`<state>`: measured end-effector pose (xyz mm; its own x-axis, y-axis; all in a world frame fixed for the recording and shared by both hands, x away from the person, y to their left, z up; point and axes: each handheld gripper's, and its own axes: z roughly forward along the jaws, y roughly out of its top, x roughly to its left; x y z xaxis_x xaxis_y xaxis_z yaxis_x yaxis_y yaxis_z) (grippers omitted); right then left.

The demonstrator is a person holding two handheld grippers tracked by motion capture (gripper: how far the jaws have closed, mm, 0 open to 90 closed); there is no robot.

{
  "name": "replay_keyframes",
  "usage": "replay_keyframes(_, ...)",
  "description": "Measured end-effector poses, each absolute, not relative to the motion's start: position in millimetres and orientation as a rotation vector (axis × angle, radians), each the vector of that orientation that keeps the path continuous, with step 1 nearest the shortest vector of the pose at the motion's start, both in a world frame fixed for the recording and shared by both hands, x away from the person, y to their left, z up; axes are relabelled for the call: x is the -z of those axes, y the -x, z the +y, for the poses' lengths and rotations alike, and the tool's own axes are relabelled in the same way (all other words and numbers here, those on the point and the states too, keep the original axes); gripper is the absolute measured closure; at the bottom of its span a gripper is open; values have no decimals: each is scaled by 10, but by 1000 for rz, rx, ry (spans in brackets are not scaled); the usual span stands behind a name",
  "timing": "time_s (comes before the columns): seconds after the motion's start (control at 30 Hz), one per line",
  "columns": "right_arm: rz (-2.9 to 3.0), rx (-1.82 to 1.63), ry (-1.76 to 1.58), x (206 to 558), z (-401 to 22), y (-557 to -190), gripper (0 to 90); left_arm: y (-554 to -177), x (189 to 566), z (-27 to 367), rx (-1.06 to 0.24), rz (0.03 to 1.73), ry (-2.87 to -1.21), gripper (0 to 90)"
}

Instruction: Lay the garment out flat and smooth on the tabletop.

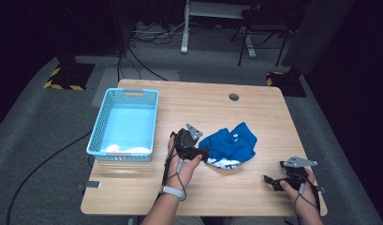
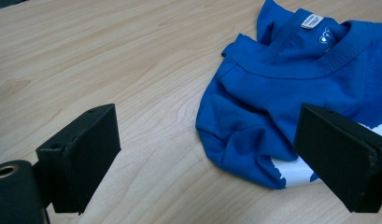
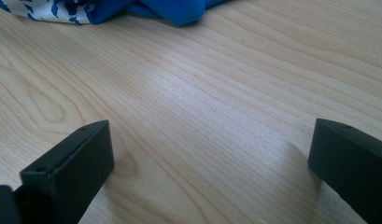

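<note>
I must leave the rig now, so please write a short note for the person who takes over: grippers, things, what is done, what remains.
Left gripper: open, jaws at the edge of the crumpled blue shirt, not closed on it.
Right gripper: open, holds nothing, apart from the shirt near the table's front right.
Blue basket: at the table's left.
Done: nothing gripped yet.
Left: probably grasp the shirt; the basket may be its goal.
</note>
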<state>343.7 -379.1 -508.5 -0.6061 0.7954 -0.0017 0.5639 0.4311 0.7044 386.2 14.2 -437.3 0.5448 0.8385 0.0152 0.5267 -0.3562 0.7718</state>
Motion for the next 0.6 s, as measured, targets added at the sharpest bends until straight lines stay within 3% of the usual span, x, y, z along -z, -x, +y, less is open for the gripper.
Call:
replay_keyframes(0.3,2357,-969,-1163,5085,-3791,-3439,6,-3987,4455,7,-549,1099,-2062,101)
replay_keyframes(0.6,2357,-969,-1162,5085,-3792,-3438,6,-4107,4546,-105,-514,1103,-2070,207)
